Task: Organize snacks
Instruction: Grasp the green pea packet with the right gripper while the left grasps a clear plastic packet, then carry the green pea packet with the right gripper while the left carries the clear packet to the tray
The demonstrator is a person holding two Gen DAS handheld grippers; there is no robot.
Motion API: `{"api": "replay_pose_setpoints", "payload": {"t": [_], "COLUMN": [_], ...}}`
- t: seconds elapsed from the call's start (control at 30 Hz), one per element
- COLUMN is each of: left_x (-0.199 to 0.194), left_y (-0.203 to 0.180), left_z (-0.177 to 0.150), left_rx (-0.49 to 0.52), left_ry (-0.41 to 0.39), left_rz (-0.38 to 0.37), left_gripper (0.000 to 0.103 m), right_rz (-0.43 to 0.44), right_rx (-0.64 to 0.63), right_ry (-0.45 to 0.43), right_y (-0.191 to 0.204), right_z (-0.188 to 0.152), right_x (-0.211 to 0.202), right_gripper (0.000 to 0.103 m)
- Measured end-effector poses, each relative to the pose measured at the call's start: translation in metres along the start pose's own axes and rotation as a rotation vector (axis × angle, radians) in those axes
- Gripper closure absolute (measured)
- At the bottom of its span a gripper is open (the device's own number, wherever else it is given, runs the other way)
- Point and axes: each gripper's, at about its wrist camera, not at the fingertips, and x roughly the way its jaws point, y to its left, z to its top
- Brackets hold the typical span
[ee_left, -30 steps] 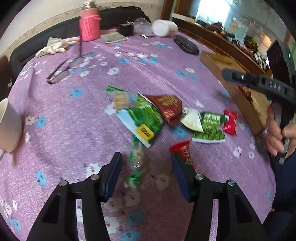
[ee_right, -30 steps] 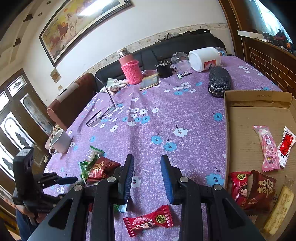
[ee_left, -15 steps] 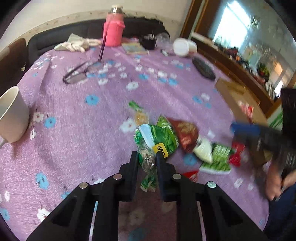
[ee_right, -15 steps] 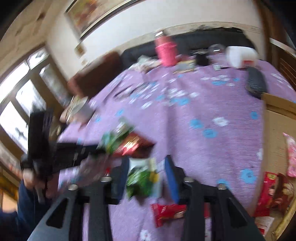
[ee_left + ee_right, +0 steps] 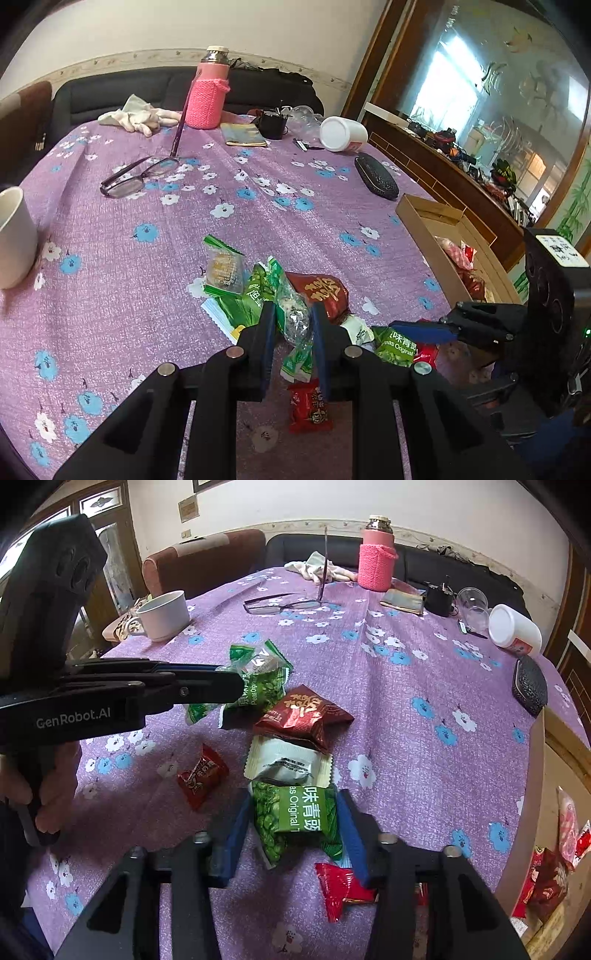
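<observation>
We see a purple flowered tablecloth (image 5: 110, 295) bearing a white mug (image 5: 162, 614) at one edge, spectacles (image 5: 138, 177) with one arm raised, and a pink knit-sleeved flask (image 5: 207, 96) beside white gloves (image 5: 136, 116). Farther along lie a tipped white jar (image 5: 341, 133), a clear plastic cup (image 5: 472, 605) and a dark glasses case (image 5: 376, 177).

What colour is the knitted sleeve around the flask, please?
Pink; the knitted sleeve shows best in the left wrist view.
</observation>
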Motion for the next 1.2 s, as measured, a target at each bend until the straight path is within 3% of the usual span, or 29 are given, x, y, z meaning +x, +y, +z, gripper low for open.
{"api": "replay_pose_setpoints", "payload": {"t": [0.2, 0.7, 1.0, 1.2], "left_x": [-0.003, -0.012, -0.018, -0.019], "left_y": [0.0, -0.009, -0.026, -0.032], "left_z": [0.0, -0.001, -0.004, -0.005], "left_rx": [-0.001, 0.039, 0.142, 0.191], "left_ry": [-0.019, -0.083, -0.155, -0.192], "left_rz": [0.007, 0.052, 0.169, 0.238], "left_gripper": [0.085, 0.085, 0.084, 0.084], "right_rz": [0.032, 0.009, -0.01, 0.004], "right_rx": [0.076, 0.365, 0.558, 0.611], "right_ry": [-0.05, -0.286, -0.354, -0.367], "right_y": [-0.013, -0.067, -0.11, -0.121], "right_z": [0.005, 0.012, 0.002, -0.001], "right_x": [-0.013, -0.053, -0.069, -0.072], "right_gripper": [0.06, 0.06, 0.06, 0.06]}}
